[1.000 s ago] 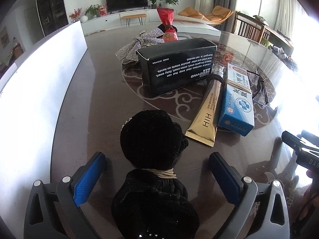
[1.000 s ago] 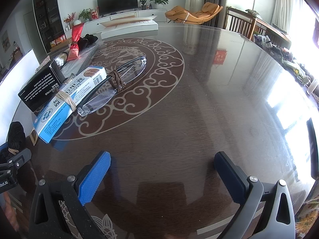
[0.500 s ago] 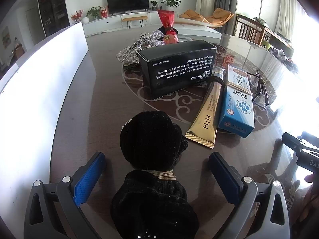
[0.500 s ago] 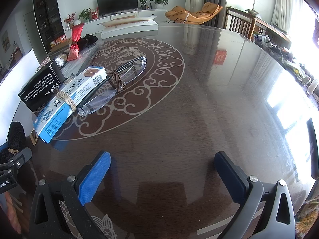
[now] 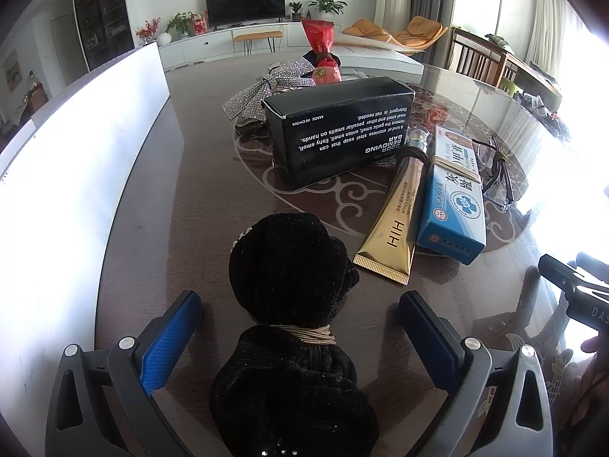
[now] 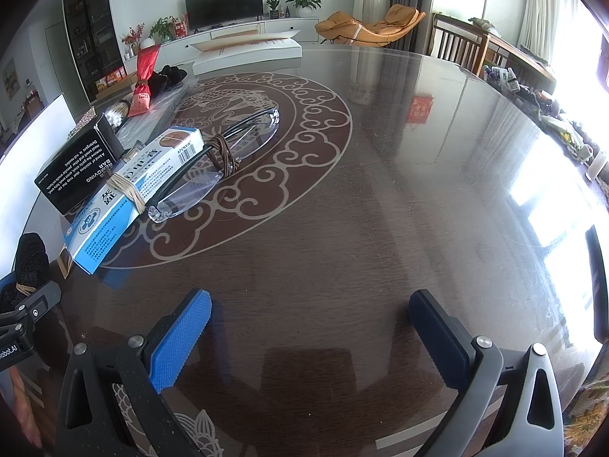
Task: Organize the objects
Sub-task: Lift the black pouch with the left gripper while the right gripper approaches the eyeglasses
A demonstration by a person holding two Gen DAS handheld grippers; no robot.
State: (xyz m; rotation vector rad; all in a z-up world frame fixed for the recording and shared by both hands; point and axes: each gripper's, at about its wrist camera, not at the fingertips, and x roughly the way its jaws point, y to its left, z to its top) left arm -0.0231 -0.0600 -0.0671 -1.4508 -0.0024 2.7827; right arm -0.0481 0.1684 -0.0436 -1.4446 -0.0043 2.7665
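A black fuzzy bundle (image 5: pixel 293 278), cinched at its middle by a tan elastic band (image 5: pixel 308 330), lies on the dark glossy desk (image 5: pixel 160 205) directly between the blue-padded fingers (image 5: pixel 169 341) of the left gripper (image 5: pixel 298 339). The gripper is spread wide, and neither pad touches the fabric. In the right wrist view the same bundle shows only at the far left edge.

Just beyond the bundle, to its right, a gold tube (image 5: pixel 396 224) marked "HIH" lies flat with its crimped end nearest the bundle. A blue and white carton (image 5: pixel 455 198) wrapped with a rubber band lies beside the tube, touching or nearly touching it. Behind both stands a black box (image 5: pixel 338 129) with white print, seen upside down. A pair of glasses (image 6: pixel 228 160), its folded arms bound with brown cord, rests against the carton's far side. Farther back lie a sparkly silver bow (image 5: pixel 262 89) and a red pouch (image 5: pixel 323 61).

The right gripper (image 6: pixel 310 337) is also released, its fingers wide apart over a bare stretch of desk, well apart from the row of objects. A white board (image 5: pixel 76 160) stands along the desk's left edge.
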